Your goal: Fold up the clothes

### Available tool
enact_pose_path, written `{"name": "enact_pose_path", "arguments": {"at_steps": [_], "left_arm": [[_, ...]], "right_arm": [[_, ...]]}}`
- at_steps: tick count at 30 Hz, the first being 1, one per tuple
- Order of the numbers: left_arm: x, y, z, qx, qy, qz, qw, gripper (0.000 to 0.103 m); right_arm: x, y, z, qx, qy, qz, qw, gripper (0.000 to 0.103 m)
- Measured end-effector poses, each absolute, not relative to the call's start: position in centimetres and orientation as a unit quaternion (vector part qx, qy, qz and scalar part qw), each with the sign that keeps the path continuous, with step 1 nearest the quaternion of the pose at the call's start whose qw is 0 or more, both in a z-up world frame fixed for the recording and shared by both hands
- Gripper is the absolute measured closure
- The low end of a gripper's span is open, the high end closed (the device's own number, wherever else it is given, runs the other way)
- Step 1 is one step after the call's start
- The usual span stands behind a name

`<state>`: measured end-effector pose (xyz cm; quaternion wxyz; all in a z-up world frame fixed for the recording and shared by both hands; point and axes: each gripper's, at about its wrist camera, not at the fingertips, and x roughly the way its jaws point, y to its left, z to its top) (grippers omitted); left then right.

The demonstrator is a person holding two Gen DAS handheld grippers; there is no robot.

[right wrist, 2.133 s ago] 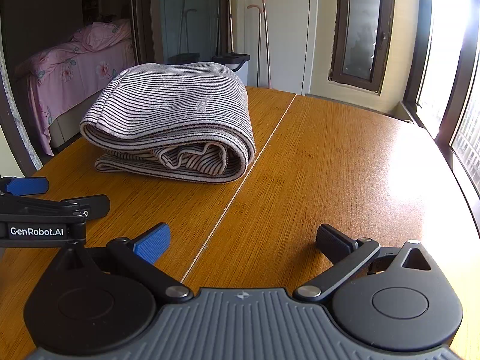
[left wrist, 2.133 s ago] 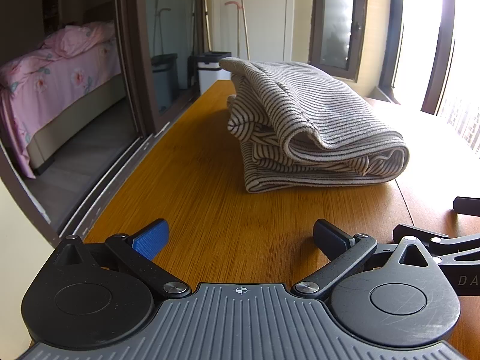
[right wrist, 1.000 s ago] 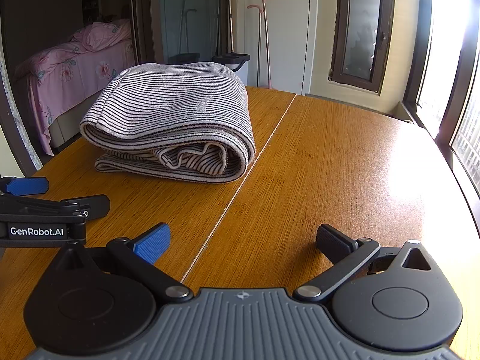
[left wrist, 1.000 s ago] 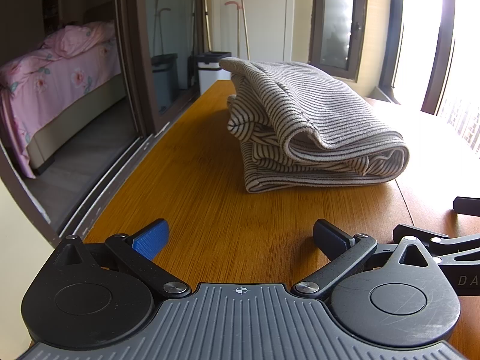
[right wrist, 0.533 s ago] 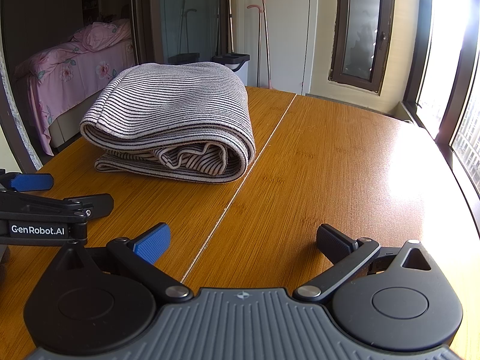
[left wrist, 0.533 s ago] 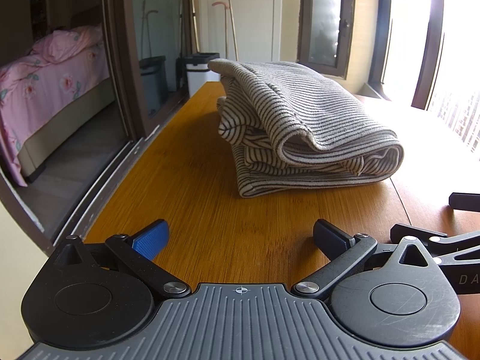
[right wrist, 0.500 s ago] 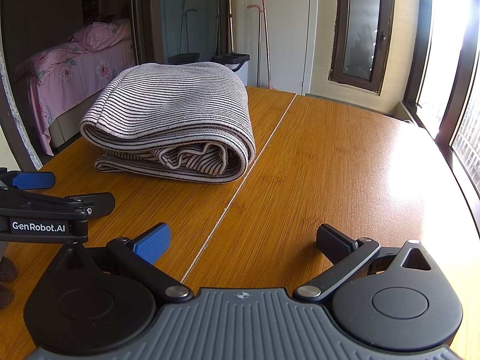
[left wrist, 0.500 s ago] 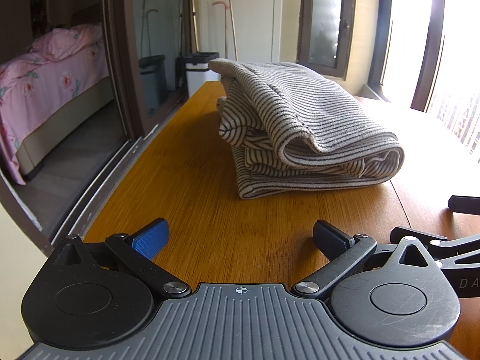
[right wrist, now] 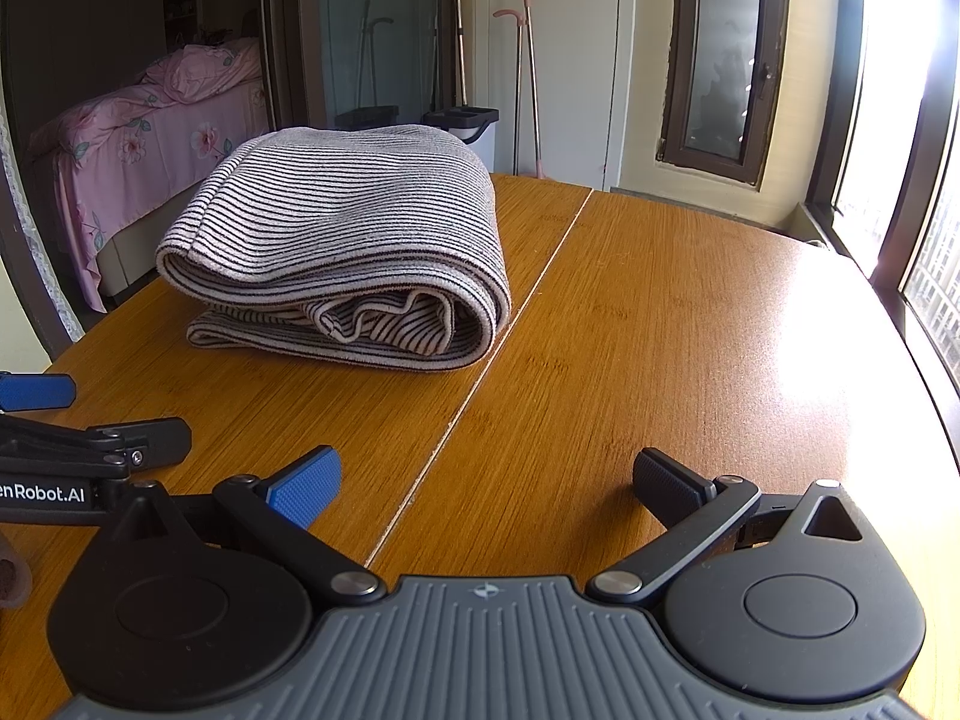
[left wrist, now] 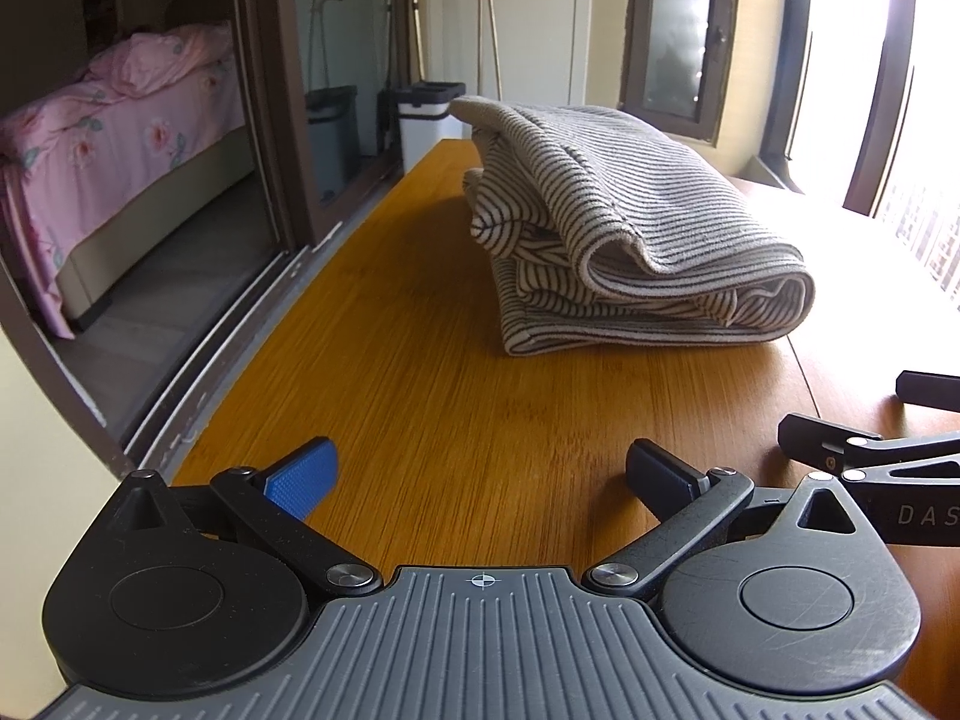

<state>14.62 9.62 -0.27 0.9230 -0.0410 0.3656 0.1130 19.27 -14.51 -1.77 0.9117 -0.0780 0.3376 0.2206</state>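
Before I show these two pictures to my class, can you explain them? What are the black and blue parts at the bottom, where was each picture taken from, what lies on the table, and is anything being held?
There is no robot here. A person holds a two-finger claw in each hand, and each claw carries a wide-angle camera looking forward along its fingers. That is why each picture shows its own claw at the bottom: the left claw in one, the right claw in the other. One finger pad is blue, the other black. Each claw also pokes into the edge of the other's picture.

A folded striped garment lies on the wooden table. It is the only thing on the table besides the claws. Through the doorway is a bed with pink covers.

Both claws are open and hold nothing. Neither touches the garment, which sits ahead of them.
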Motion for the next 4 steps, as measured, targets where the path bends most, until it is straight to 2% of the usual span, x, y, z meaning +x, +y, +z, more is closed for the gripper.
{"name": "enact_pose_path", "arguments": {"at_steps": [4], "left_arm": [[14.57,9.62,-0.27,-0.042,0.365,0.112,0.923,0.000]], "right_arm": [[19.42,-14.30,-1.71,-0.078,0.338,0.219,0.912,0.000]]}}
